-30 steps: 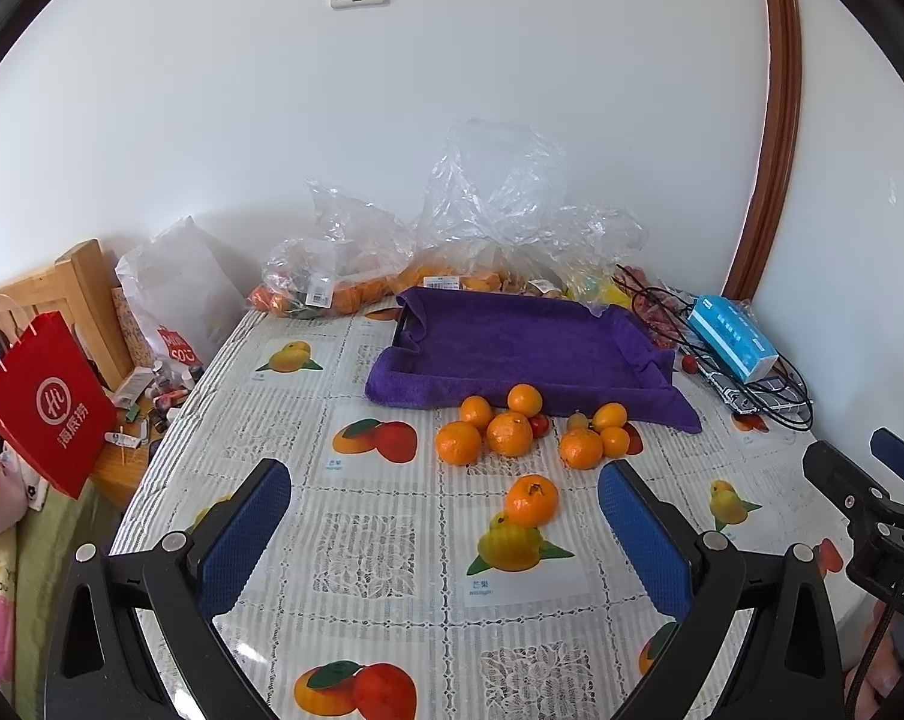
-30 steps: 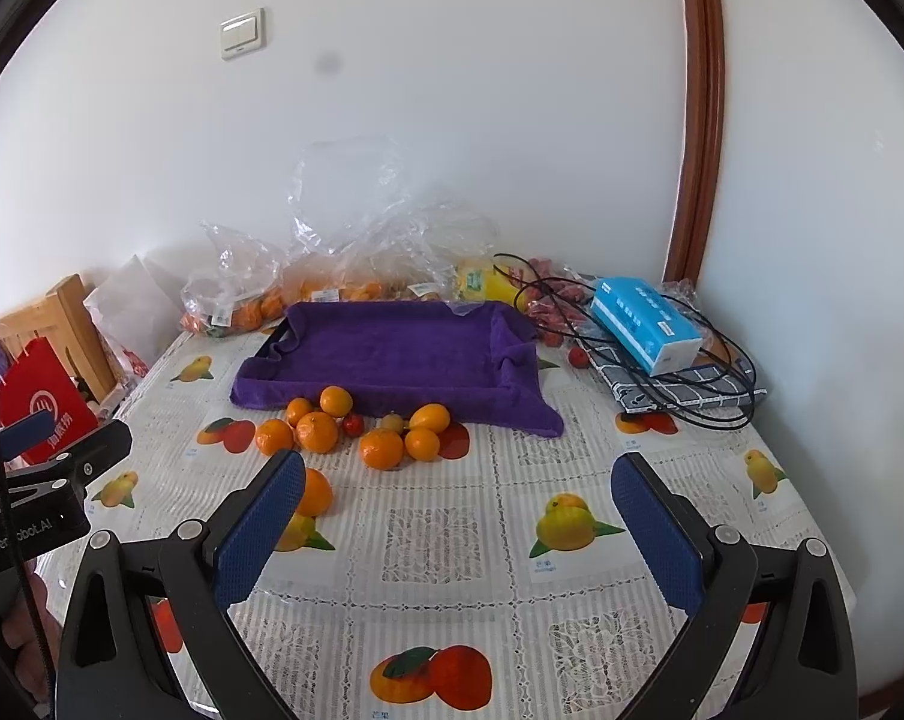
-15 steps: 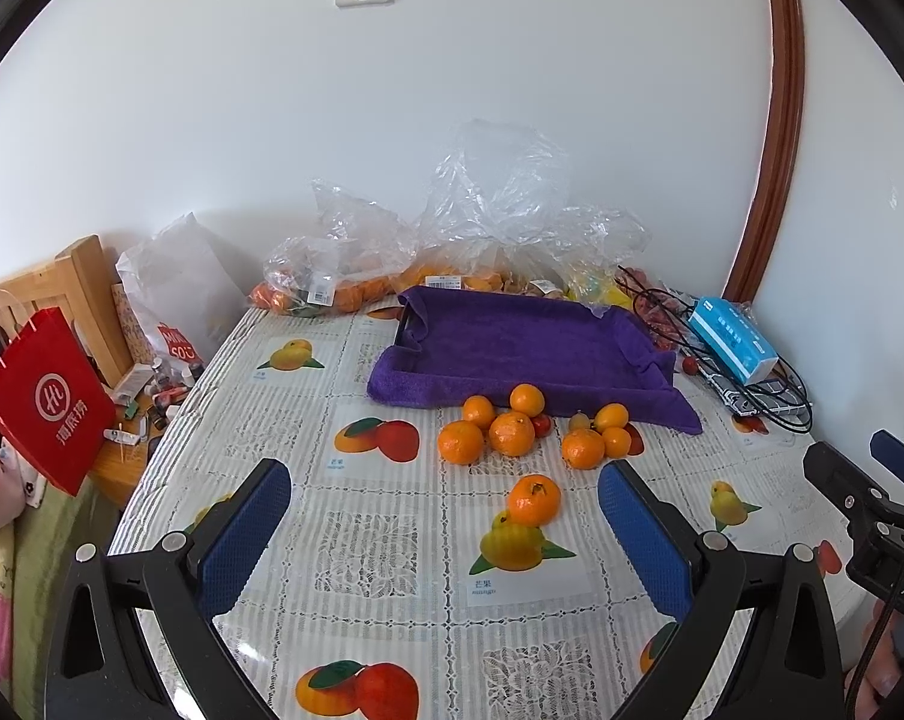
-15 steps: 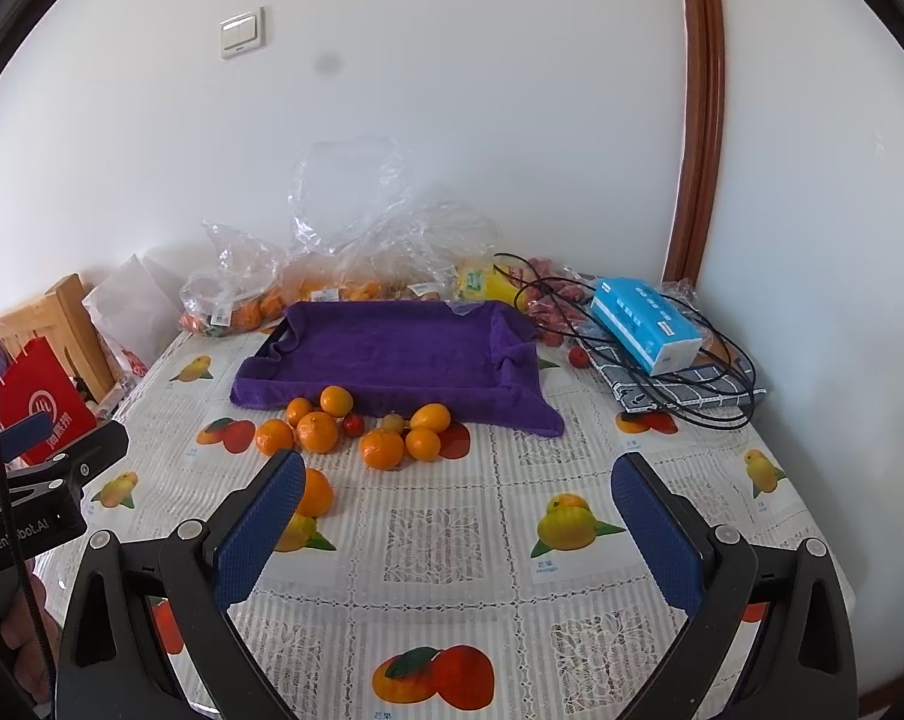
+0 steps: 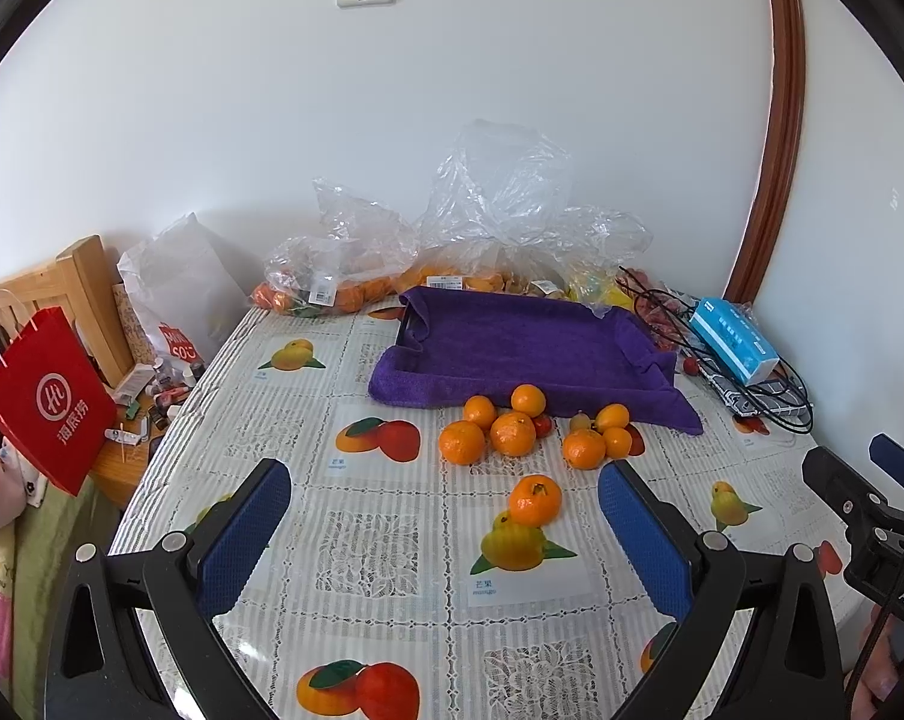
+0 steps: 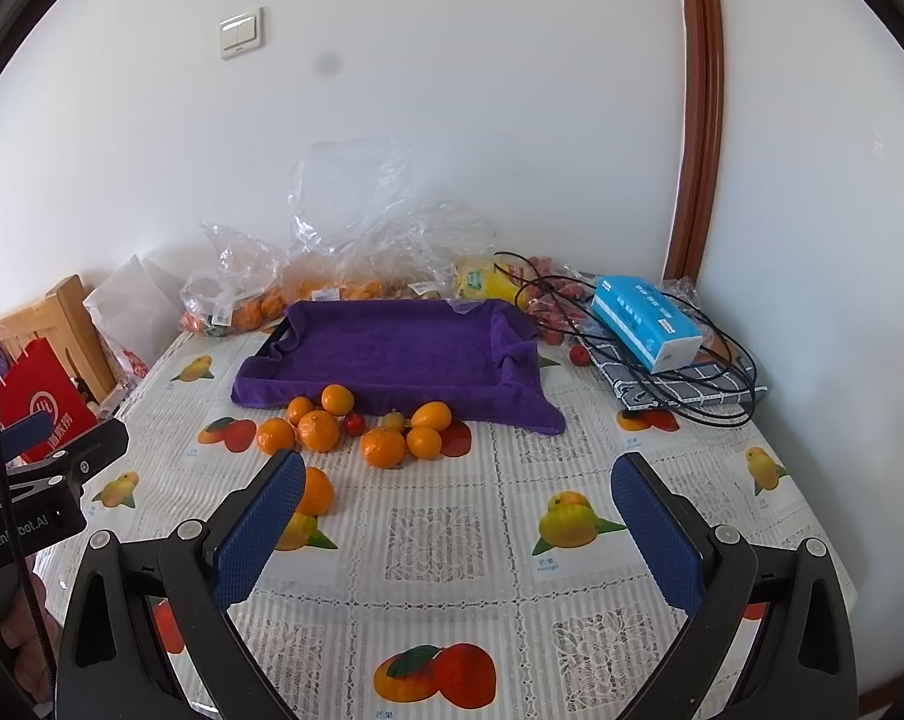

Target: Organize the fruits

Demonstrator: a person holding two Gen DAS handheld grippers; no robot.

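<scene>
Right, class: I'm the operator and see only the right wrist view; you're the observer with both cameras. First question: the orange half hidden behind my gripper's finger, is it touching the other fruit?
Observer: No. The left wrist view shows the lone orange whole, sitting apart from the cluster of oranges and nearer the grippers.
Operator: I only see the side of the left gripper. Is it open?
Observer: Yes. The left gripper is open, its jaws wide apart with nothing between them.
</scene>
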